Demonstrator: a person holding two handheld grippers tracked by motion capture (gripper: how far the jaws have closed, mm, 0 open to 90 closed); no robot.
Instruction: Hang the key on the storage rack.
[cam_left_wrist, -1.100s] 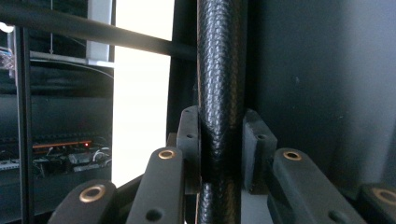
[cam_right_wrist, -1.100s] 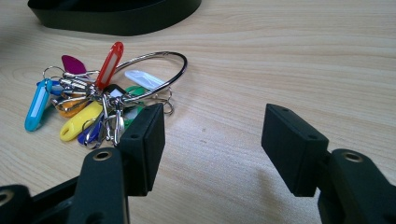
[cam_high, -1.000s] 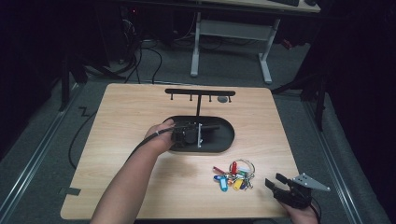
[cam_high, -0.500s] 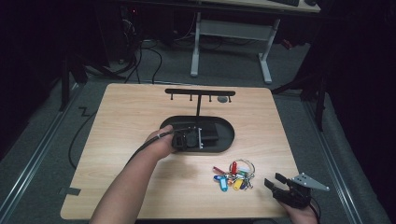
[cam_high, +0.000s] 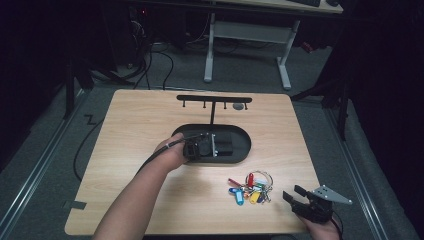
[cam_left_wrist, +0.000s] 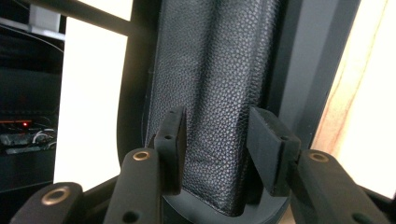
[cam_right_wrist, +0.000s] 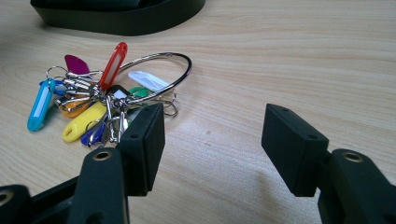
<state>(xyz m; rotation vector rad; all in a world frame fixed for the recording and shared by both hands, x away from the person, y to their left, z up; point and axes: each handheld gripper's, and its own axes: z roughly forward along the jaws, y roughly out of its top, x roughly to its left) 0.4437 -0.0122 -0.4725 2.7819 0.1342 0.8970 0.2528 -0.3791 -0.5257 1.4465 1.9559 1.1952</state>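
Pulled back slightly, the left gripper (cam_high: 200, 148) has just been opening — fingers (cam_left_wrist: 171, 140) spread around the black wallet (cam_left_wrist: 219, 93); right gripper (cam_high: 306, 202) fingers spread beside the keys (cam_right_wrist: 93, 102).

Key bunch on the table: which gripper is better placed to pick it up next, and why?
The right gripper: its fingers stand open beside the key bunch, while the left gripper sits at the black tray, around a leather case.

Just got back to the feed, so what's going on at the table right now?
The left gripper is over the black oval tray, its jaws on either side of a black leather wallet lying in the tray. Those jaws have just been opening, and a gap shows at the pads, so the wallet looks released. The right gripper hangs open at the table's near edge, holding nothing, beside the key bunch with coloured tags.
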